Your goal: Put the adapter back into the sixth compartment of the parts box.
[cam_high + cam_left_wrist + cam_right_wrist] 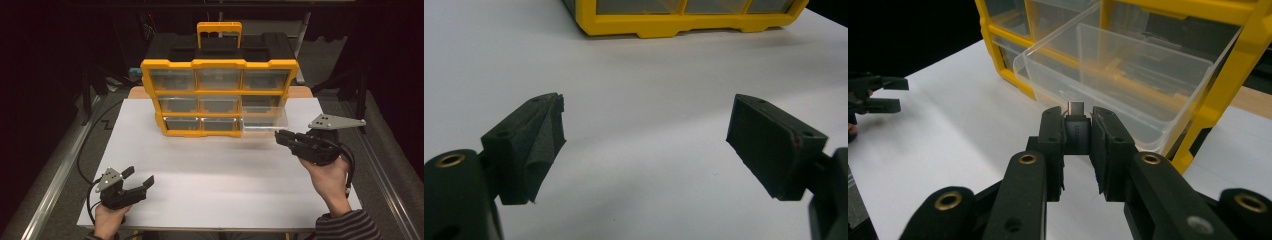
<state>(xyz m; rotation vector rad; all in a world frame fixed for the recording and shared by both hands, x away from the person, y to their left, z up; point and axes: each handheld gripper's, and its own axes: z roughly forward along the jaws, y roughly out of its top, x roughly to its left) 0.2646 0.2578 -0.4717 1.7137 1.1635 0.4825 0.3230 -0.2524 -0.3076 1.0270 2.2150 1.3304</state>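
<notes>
A flat, matte white tabletop [210,170] lies in a dark room, with metal rails along both of its long sides. At its far end stands a yellow plastic organiser cabinet [218,64] with a raised yellow carry handle [219,30] and three rows of clear plastic drawers. The bottom right clear drawer [1128,75] is pulled out over the table; its walls are thin, glossy and see-through, with rounded corners, and whether anything lies inside cannot be told.

The right gripper [1079,131], black and blocky with brass rivets, is closed on a small dark grey adapter with a silver metal plug [1077,125]. The adapter sits upright between the pads, plug end pointing at the open drawer, just in front of its near rim. In the high view this gripper [281,138] hangs just beside the drawer's front edge.

The left gripper [141,181] rests low near the table's front left corner, well apart from the cabinet, its textured foam-like pads [536,145] spread wide with nothing between them.
</notes>
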